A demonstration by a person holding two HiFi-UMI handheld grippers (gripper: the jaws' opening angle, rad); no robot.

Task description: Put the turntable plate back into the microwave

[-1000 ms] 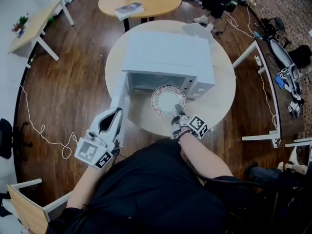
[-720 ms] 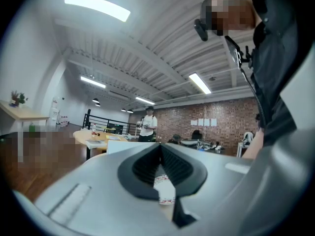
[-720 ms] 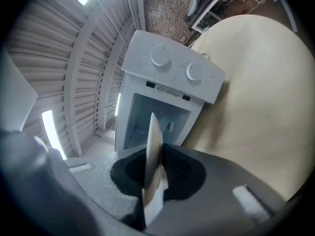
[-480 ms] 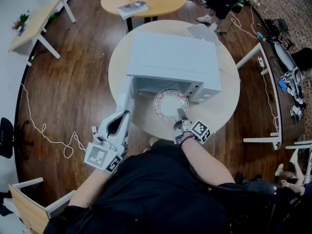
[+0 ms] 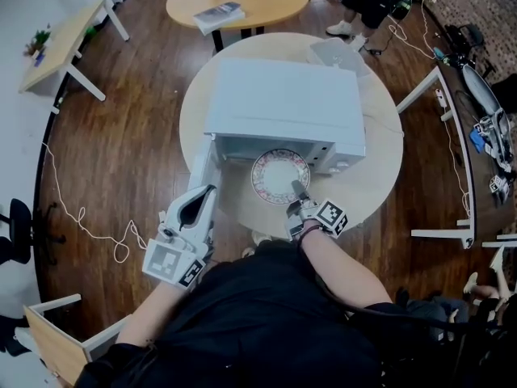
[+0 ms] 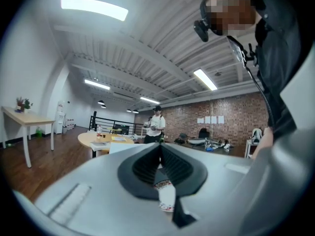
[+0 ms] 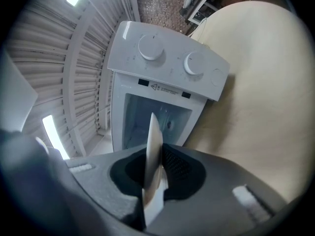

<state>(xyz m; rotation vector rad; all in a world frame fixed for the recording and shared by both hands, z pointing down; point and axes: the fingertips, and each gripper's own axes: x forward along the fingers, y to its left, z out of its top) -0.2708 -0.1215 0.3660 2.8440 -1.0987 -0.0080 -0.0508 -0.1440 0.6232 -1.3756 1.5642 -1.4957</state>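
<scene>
Black short-sleeved top (image 5: 266,322) fills the lower centre of the head view. Left gripper (image 5: 203,191), lower left: pale grey shell, black teardrop-shaped inner lining. Right gripper (image 5: 296,186), centre: grey, slimmer. Each carries a white marker cube with black squares, left cube (image 5: 171,259), right cube (image 5: 329,214). Dark wristband (image 5: 303,229) on the right wrist. Left gripper view, upper right: black head camera (image 6: 202,27), thin cable (image 6: 244,58) down the chest.

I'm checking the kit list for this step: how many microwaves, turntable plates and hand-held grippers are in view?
microwave: 1
turntable plate: 1
hand-held grippers: 2 (left hand-held gripper, right hand-held gripper)
total: 4
</scene>
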